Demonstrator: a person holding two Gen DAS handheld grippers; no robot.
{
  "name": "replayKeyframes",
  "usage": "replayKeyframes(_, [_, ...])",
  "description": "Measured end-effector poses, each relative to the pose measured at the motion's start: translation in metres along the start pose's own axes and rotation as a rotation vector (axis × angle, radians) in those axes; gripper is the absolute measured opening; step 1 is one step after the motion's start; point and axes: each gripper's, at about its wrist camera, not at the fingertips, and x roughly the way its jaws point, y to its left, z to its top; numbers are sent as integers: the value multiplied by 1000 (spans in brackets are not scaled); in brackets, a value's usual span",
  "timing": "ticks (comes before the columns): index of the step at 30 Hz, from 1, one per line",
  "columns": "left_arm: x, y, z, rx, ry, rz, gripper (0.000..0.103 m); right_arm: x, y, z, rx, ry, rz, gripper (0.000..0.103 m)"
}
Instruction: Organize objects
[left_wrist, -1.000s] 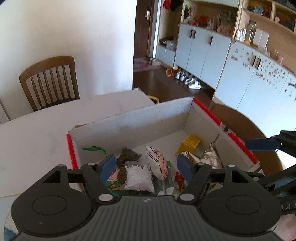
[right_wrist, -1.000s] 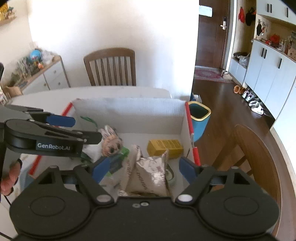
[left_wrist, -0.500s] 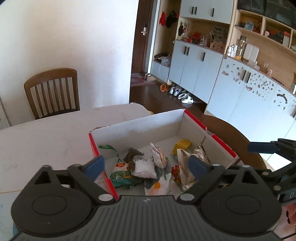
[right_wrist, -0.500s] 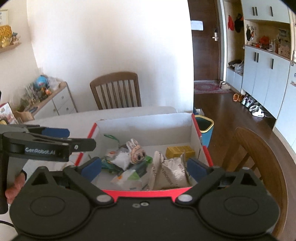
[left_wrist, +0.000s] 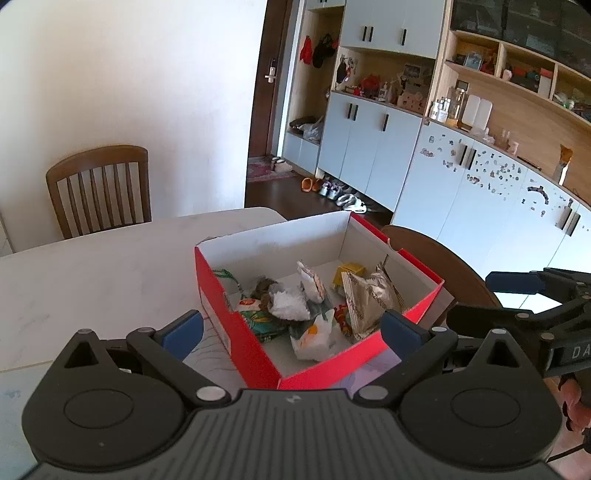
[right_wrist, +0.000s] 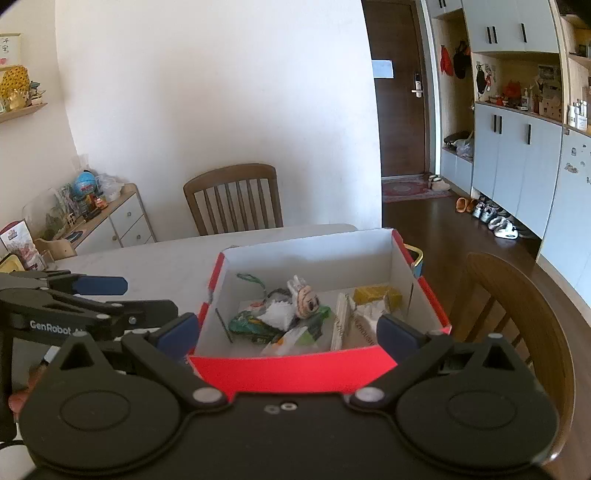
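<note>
I judge the sorting nearly done: snack packets and a small plush toy lie inside the red cardboard box on the white table, while my left gripper and right gripper both hover spread wide and empty.

A box sits on the bench, at the centre of both views. Inside it, a foil packet lies toward the right, a small carton behind that packet, a crumpled wrapper left of centre. Behind the bench, upper left in the left wrist view, stands a chair. A second chair stands at the right of the box.
</note>
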Motion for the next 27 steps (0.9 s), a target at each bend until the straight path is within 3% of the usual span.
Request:
replayKeyframes(13, [-17, 22, -18, 16, 2, 31, 103, -9, 28, -13, 32, -14, -30, 102])
replayKeyframes(27, [-24, 33, -21, 11, 3, -1, 103, -14, 38, -17, 44, -14, -61, 102])
